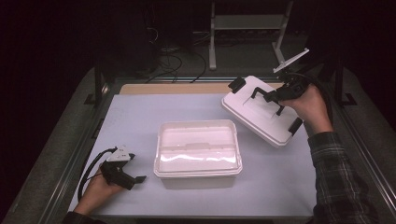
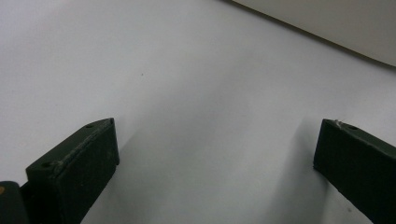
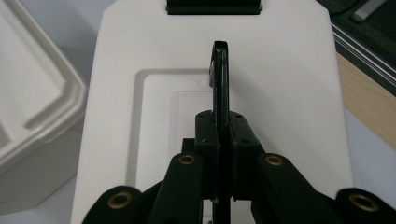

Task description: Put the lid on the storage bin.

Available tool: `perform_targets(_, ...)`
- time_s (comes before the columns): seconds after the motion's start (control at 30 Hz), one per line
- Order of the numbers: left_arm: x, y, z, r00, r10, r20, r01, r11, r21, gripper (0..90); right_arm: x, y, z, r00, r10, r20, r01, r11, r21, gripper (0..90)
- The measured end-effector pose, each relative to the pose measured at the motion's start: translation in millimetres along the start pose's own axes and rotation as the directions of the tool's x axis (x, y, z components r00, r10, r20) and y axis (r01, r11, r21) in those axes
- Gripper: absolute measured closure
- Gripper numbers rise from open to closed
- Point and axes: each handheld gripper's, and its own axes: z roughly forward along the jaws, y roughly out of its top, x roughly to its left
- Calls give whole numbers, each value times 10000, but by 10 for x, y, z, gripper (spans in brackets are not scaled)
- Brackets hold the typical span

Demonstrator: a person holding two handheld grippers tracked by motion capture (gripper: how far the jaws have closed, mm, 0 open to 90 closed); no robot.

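Your right gripper point(image 1: 275, 95) is clamped on the thin black handle point(image 3: 220, 74) of the white lid point(image 1: 261, 112), jaws pinched narrow around it. The lid hangs tilted beneath the claw, its long axis running straight ahead of the jaws toward the black latch point(image 3: 213, 7) at the far edge. The open white box point(image 1: 197, 151) sits below and to the claw's left, so setting the lid aside means keeping clear of that rim. Both are smooth, rigid, matte plastic with rounded corners. Your left gripper point(image 1: 133, 179) rests wide and empty on the pale table point(image 2: 187, 93), just beside the box.
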Motion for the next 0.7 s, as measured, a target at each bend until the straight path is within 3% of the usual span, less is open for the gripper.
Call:
perform_targets(0.2,1,0,-2,10000,18,2,-18,10000,25,0,217,160,-136,9974,-603,-388,599,9981,-128,842)
perform_targets(0.4,1,0,-1,10000,20,-1,-20,10000,23,0,455,322,-182,9865,-1272,-1029,1253,9918,-250,843)
perform_targets(0.57,1,1,-2,10000,19,4,-19,10000,28,0,650,453,-178,9689,-1901,-1587,1863,9817,-384,842)
perform_targets(0.7,1,0,-1,10000,19,-1,-19,10000,15,0,806,547,-134,9492,-2372,-2069,2330,9714,-449,842)
